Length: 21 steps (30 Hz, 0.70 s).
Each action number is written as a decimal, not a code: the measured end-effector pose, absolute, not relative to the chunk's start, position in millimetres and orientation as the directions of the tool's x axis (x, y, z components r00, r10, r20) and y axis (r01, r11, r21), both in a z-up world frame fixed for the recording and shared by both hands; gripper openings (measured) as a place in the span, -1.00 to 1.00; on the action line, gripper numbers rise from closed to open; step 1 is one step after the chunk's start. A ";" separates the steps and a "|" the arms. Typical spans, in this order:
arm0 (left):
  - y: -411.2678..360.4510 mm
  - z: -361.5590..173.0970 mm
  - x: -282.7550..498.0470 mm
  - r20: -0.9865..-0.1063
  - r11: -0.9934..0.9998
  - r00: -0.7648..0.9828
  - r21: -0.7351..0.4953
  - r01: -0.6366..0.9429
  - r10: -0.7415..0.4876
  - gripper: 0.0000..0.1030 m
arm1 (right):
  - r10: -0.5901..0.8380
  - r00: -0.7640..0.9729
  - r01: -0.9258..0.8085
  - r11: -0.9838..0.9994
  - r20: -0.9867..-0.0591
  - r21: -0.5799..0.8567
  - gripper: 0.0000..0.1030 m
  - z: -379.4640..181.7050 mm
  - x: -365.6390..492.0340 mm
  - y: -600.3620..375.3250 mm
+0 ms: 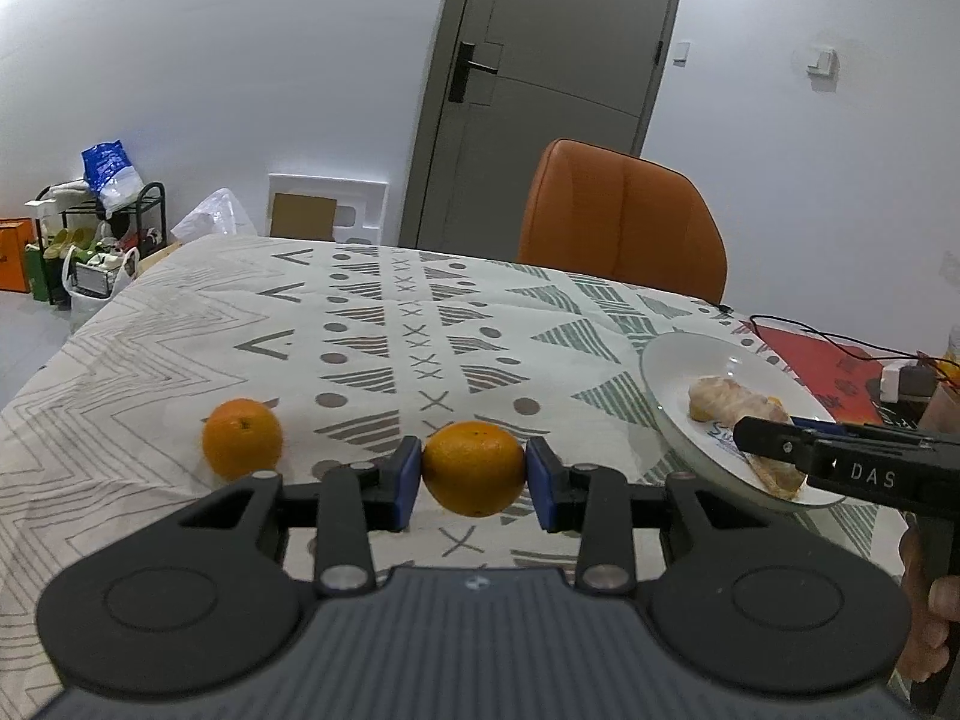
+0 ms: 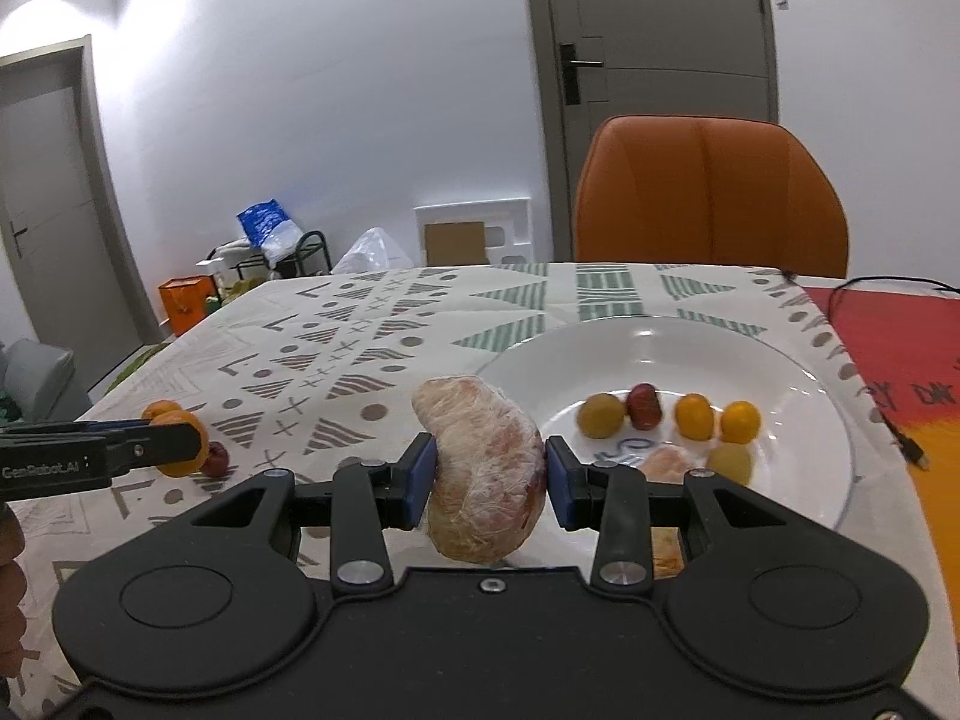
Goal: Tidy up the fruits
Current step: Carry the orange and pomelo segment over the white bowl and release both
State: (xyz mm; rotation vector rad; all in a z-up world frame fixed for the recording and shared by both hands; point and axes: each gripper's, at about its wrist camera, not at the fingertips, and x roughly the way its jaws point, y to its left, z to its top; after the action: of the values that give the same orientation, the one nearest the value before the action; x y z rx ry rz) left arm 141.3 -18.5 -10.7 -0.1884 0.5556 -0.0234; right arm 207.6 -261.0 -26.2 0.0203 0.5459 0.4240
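The left tongs (image 1: 474,471) are clamped on a round orange (image 1: 474,468) — smooth, glossy skin with a small dimple on top — held above the bench (image 1: 180,330) near its front edge. A second orange (image 1: 242,438) sits on the patterned cloth toward the bench's left edge. The right tongs (image 2: 489,477) are clamped on a peeled citrus segment (image 2: 486,468), a pale pink crescent wrapped in white, stringy membrane, held beside the left rim of the white plate (image 2: 798,360). The plate sits toward the bench's right edge and carries small round fruits (image 2: 600,415) — yellow, dark red and orange — along with another peeled piece (image 2: 663,462).
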 end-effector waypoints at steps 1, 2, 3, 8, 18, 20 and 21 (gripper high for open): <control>-20.7 -10.3 142.1 -0.522 0.983 0.850 -0.183 -0.025 -0.076 -0.30 | 0.392 0.773 -0.379 0.916 -0.499 0.132 -0.28 -26.5 208.1 -264.1; -22.0 -10.3 142.6 -0.522 0.983 0.850 -0.182 -0.021 -0.078 -0.30 | 0.388 0.775 -0.373 0.918 -0.499 0.134 -0.28 -26.8 208.3 -266.9; -24.1 -10.0 143.3 -0.521 0.983 0.850 -0.180 -0.017 -0.081 -0.30 | 0.383 0.778 -0.367 0.920 -0.498 0.135 -0.28 -27.0 208.6 -269.7; -33.5 -9.0 147.3 -0.522 0.984 0.848 -0.176 0.000 -0.093 -0.30 | 0.361 0.787 -0.337 0.931 -0.500 0.141 -0.28 -29.6 210.0 -281.8; -56.7 -6.4 154.4 -0.520 0.986 0.846 -0.162 0.044 -0.123 -0.30 | 0.331 0.799 -0.297 0.943 -0.503 0.149 -0.15 -32.2 209.4 -300.3; -62.1 -6.0 156.0 -0.520 0.986 0.844 -0.158 0.054 -0.129 -0.30 | 0.328 0.799 -0.289 0.944 -0.503 0.157 -0.15 -33.1 208.0 -305.5; -65.1 -5.7 157.2 -0.520 0.986 0.844 -0.155 0.060 -0.133 -0.30 | 0.326 0.799 -0.285 0.945 -0.504 0.159 -0.15 -33.6 207.6 -307.4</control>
State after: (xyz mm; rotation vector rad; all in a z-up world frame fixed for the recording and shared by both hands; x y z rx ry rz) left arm 157.2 -65.1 -5.7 -0.1354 0.5578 -0.1021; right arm 207.6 -307.4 -33.6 0.0763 0.5547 0.3284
